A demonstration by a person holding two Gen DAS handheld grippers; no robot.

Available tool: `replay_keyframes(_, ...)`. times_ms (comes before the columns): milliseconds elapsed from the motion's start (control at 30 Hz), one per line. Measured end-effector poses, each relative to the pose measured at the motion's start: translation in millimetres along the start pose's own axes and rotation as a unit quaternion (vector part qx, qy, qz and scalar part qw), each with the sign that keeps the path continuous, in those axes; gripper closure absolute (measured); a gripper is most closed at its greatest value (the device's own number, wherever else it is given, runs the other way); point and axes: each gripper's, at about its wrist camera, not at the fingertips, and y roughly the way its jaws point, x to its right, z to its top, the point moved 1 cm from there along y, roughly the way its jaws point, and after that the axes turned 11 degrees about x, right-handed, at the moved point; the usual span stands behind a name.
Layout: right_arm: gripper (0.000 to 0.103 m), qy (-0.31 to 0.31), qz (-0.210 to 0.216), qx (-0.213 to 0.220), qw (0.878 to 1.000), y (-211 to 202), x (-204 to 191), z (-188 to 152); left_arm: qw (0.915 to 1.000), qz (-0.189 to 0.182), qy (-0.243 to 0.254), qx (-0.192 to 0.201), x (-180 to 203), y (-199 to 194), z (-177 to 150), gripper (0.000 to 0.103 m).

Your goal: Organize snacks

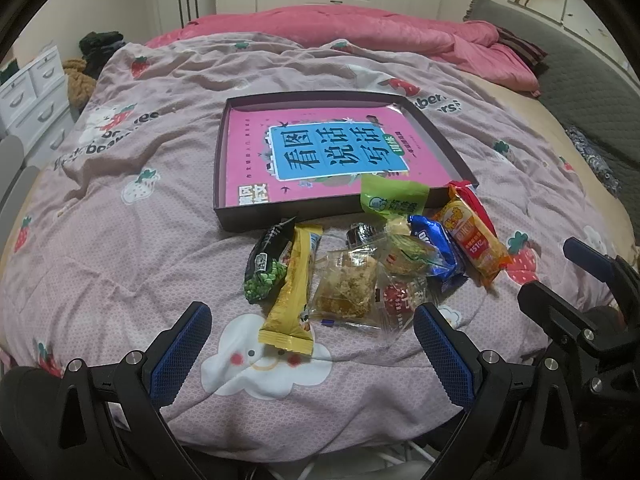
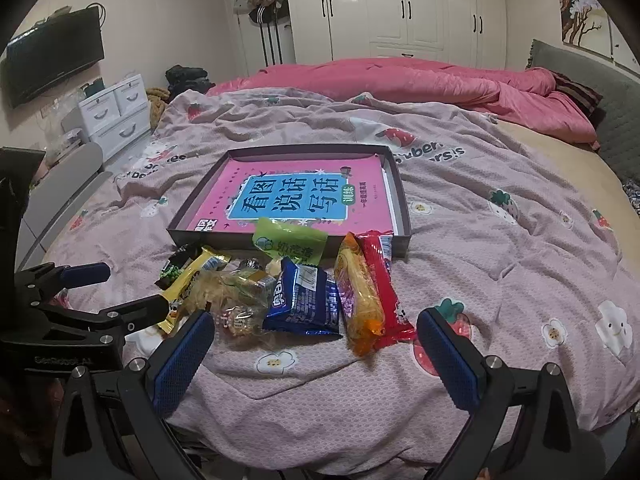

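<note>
Left wrist view: left gripper (image 1: 310,350) hovers low over the bed (image 1: 132,248), fingers (image 1: 182,354) wide apart, nothing between them but the bedspread and the near end of a yellow bar (image 1: 291,292). Snack pile sits just ahead, on the bedspread, right in front of the shallow dark tray (image 1: 256,216). Left to right: black pea packet (image 1: 267,266), yellow bar, clear-wrapped crumbly cake (image 1: 346,288), red round candy (image 1: 398,298), blue biscuit pack (image 1: 438,252), orange bar (image 1: 478,244) with a red bar (image 1: 474,200) behind it. Green packet (image 1: 390,198) leans on the tray's near wall. Tray holds a pink book (image 1: 316,152) with a blue label, no snacks inside. Right gripper (image 1: 580,280) shows at the right edge, fingers apart.

Right wrist view: right gripper (image 2: 316,356) also low, fingers (image 2: 450,364) wide apart, empty. Blue biscuit pack (image 2: 306,300), orange bar (image 2: 358,300) and red bar (image 2: 384,280) lie just beyond the gap, touching one another. Yellow bar (image 2: 192,278), pea packet (image 2: 174,270) and clear-wrapped pieces overlap on the left. Green packet (image 2: 290,242) rests against the tray (image 2: 400,240) front. Pink book (image 2: 296,196) fills the tray. Left gripper (image 2: 120,292) at left, fingers apart, beside the pile.
</note>
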Motion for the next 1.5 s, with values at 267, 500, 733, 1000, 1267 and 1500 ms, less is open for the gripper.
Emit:
replay_keyframes(267, 0.001, -0.001, 0.0, -0.002, 1.0, 1, 0, 0, 1.0, -0.001, -0.001, 0.001, 1, 0, 0, 0.002)
replay_keyframes(500, 0.001, -0.001, -0.003, -0.003, 1.0, 1, 1, -1, 1.0, -0.003, -0.004, 0.0, 0, 1, 0, 0.002)
replay_keyframes(733, 0.001, -0.006, -0.015, -0.003, 1.0, 2, 4, 0, 0.9999, -0.005, -0.007, -0.005, -2, 3, -1, 0.002)
replay_keyframes(1000, 0.004, -0.023, -0.041, -0.008, 0.999, 11, 7, 0, 0.9994, -0.002, -0.028, -0.019, -16, 11, 0, 0.002)
replay_keyframes(1267, 0.015, -0.07, -0.059, -0.017, 0.996, 20, -2, -5, 0.9979, 0.019, -0.051, -0.035, -45, 26, 5, 0.002)
replay_keyframes(1500, 0.028, -0.086, -0.064, -0.029, 0.994, 30, -1, -6, 0.9969, 0.02, -0.051, -0.057, -55, 44, 2, 0.002)
